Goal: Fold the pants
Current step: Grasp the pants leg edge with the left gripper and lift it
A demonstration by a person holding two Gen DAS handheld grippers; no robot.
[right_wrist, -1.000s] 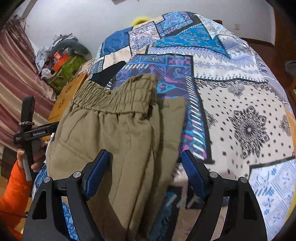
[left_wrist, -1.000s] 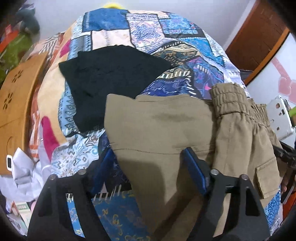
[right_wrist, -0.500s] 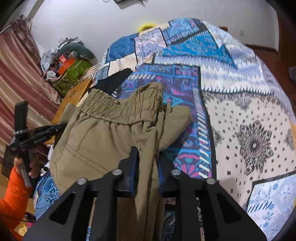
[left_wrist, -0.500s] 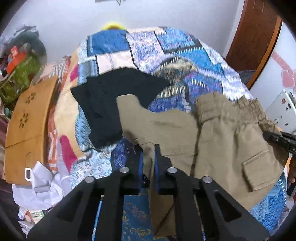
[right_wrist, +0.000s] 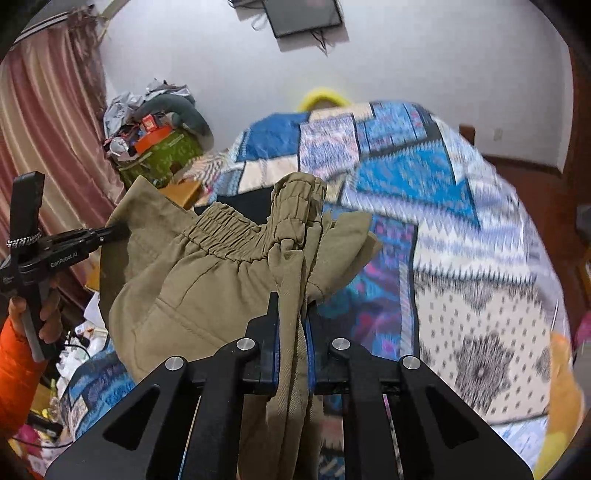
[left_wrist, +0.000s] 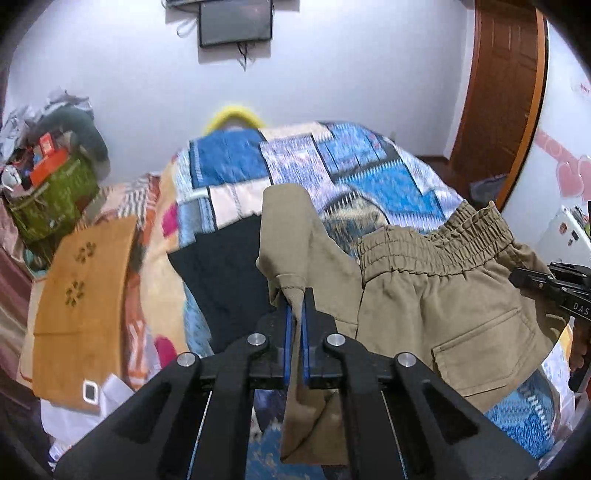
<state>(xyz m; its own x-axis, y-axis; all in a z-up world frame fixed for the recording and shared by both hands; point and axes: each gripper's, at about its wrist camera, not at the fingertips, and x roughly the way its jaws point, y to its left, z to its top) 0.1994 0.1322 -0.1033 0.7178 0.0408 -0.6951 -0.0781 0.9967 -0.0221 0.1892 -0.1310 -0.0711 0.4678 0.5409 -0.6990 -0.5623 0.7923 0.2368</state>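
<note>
Now both grips had closed since second before: left hand-held gripper (left_wrist: 294, 314) pinched pants (left_wrist: 443, 295) leg end at frame centre, right hand-held gripper (right_wrist: 291, 317) pinched waistband side. Pants lifted off bed (left_wrist: 388, 173), hung mid-frame above black garment (left_wrist: 221, 273). Fold likely ready to begin.

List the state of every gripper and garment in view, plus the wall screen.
left gripper: shut on khaki pants
right gripper: shut on khaki pants
khaki pants: bunched, lifted off the bedspread
black garment: lying flat on the bedspread
wall screen: dark
</note>
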